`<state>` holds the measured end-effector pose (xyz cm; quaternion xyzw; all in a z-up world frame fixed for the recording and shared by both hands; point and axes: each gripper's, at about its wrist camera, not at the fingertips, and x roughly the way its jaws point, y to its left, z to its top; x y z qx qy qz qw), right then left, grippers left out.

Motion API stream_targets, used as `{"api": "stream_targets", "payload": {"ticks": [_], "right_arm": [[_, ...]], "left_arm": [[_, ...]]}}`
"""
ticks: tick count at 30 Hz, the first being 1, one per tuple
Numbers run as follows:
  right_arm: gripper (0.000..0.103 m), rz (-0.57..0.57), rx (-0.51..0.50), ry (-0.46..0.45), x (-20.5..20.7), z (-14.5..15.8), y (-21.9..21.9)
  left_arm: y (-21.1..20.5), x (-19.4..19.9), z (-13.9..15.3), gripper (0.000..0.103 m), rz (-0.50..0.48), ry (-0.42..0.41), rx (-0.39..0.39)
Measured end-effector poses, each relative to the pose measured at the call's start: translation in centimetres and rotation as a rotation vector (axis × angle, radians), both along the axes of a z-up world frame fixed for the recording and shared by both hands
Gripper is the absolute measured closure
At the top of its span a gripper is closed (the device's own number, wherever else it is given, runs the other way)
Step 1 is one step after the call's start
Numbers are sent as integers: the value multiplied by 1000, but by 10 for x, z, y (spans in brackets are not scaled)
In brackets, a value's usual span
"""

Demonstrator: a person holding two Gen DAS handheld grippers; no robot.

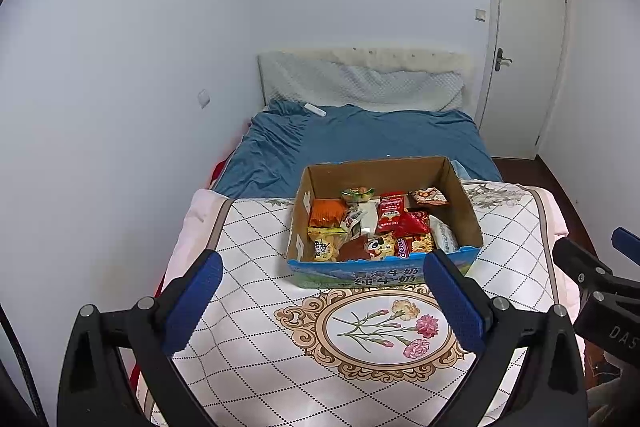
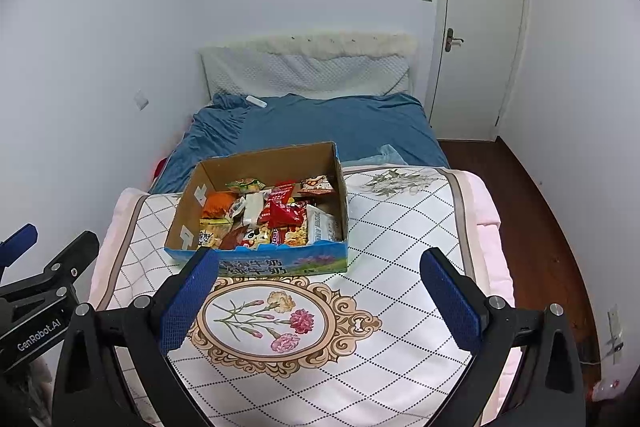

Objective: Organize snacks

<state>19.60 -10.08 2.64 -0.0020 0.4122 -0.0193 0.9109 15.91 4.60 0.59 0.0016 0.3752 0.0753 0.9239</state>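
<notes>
An open cardboard box with a blue printed front stands on a white quilt with a flower medallion. It holds several snack packets: an orange one, red ones, a white one. The box also shows in the right wrist view. My left gripper is open and empty, held above the quilt just short of the box. My right gripper is open and empty, to the right of the left one and level with the box front.
The quilt covers the near end of a bed with a blue sheet and a white pillow. A wall runs along the left. A closed door and dark wooden floor lie to the right.
</notes>
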Motion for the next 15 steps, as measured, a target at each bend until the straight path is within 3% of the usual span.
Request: {"api": "stream_targets", "payload": {"ticks": [15], "right_arm": [[0,12,-2,-5,-2,4,-1]], "left_arm": [[-3,-6,4,0,-7,-15,-1]]}}
